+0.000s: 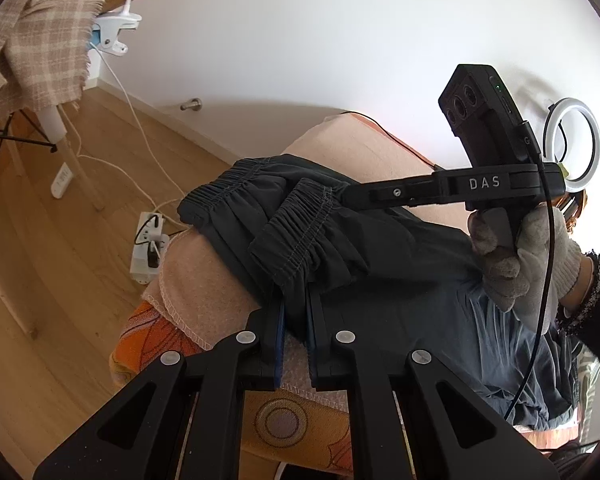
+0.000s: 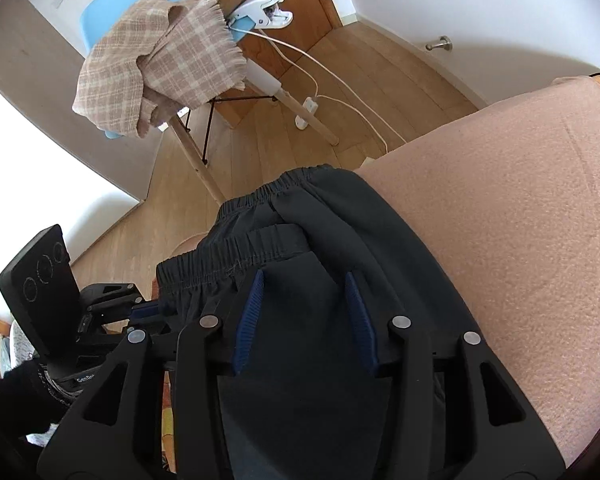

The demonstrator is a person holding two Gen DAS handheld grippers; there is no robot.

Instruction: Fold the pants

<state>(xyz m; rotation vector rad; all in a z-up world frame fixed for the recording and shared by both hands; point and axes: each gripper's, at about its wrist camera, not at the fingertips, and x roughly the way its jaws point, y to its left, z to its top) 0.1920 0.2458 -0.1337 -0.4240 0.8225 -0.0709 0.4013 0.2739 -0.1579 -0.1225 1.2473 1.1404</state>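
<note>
Evidently soft, light and slippery, the dark elastic-waisted fabric pants (image 1: 300, 232) lie on the pink blanket (image 2: 520, 200), pinched in the closed left tongs (image 1: 296, 320), under the parted, empty right tongs (image 2: 306, 284), best taken at the waistband.

Bare pink blanket (image 2: 520, 208) leaves wide free room on the tabletop to the right of the dark pants (image 2: 320, 240) in the right wrist view, w/ nothing standing on it up to the far edge. The pants themselves take the near-left corner, waistband bunched at the edge. On that side the left hand-held gripper (image 1: 296, 320) crowds the corner, just beside the right hand-held gripper (image 2: 304, 296), so passage between the two is tight. Beyond the edge: open wood floor (image 2: 284, 128), then a chair (image 2: 112, 24) draped w/ checked cloth (image 2: 160, 60), white cables (image 2: 340, 92) trailing across. A ring light (image 1: 576, 148) stands at the far end.
</note>
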